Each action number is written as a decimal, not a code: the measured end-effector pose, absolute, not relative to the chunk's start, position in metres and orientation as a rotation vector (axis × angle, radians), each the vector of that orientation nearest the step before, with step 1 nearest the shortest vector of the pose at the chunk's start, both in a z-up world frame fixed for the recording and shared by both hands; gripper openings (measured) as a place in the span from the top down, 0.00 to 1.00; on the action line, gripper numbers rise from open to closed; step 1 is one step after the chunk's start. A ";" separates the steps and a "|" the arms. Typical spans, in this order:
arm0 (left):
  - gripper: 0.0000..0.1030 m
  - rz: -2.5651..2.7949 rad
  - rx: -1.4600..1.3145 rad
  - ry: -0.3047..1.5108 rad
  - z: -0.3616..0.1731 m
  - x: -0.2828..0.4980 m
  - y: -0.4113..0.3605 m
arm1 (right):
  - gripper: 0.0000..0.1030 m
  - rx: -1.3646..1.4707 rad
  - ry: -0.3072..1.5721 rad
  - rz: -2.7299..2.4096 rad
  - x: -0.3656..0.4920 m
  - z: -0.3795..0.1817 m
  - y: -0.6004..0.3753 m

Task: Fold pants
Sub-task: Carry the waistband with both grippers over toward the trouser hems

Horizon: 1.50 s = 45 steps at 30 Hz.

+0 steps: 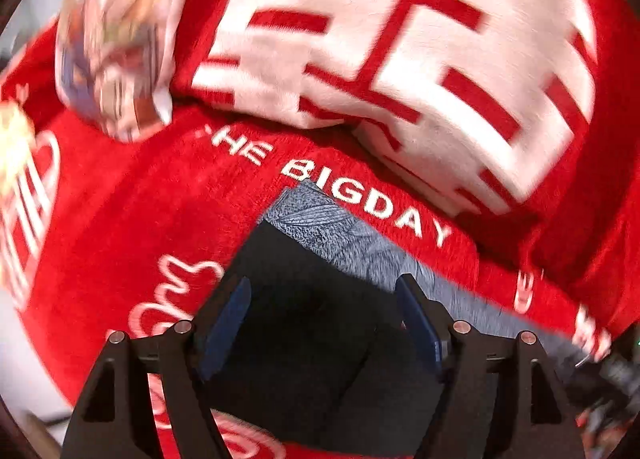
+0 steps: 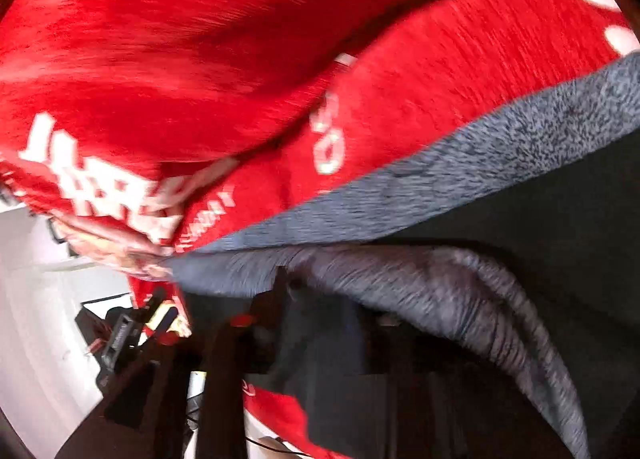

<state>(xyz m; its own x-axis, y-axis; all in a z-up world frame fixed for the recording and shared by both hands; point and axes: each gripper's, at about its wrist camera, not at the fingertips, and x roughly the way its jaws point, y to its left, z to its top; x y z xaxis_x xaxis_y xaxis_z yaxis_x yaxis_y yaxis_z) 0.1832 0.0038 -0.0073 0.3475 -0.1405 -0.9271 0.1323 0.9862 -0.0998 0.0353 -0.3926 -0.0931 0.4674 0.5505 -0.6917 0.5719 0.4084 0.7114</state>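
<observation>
The pants [image 1: 320,299] are dark fabric with a grey fleecy inner side [image 1: 340,227]. They lie on a red blanket [image 1: 140,199] printed with white letters. My left gripper [image 1: 324,315] is open, its blue-padded fingers [image 1: 228,319] standing apart over the dark cloth. In the right wrist view the grey lining [image 2: 440,163] and dark cloth [image 2: 540,219] fill the lower right, and a fold of pants [image 2: 440,291] drapes over my right gripper [image 2: 320,323]. Its fingers are hidden by cloth and blur.
A folded red-and-white blanket [image 1: 400,39] lies behind the pants. A patterned pillow [image 1: 116,39] is at the upper left. The red blanket [image 2: 200,39] fills the upper right wrist view. A white floor [image 2: 36,319] and dark equipment [image 2: 120,335] are at lower left.
</observation>
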 end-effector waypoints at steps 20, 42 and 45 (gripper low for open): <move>0.26 -0.942 0.328 1.560 -0.052 -0.067 -0.284 | 0.46 1.243 1.162 -0.553 -0.358 -0.034 -0.456; 0.50 -1.012 0.215 1.516 -0.025 -0.065 -0.386 | 0.86 1.520 0.740 -0.302 -0.375 -0.010 -0.512; 0.50 -0.962 0.263 1.413 -0.015 -0.039 -0.412 | 0.86 1.421 0.718 -0.299 -0.330 0.006 -0.571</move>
<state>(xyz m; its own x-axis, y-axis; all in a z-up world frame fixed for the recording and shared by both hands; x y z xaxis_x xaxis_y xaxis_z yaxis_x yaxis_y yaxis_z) -0.0393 -0.4124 -0.0145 -0.1309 -0.4051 -0.9049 0.6934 0.6150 -0.3756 -0.3302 -0.5706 0.0062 0.7584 0.2236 -0.6123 0.5918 0.1574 0.7905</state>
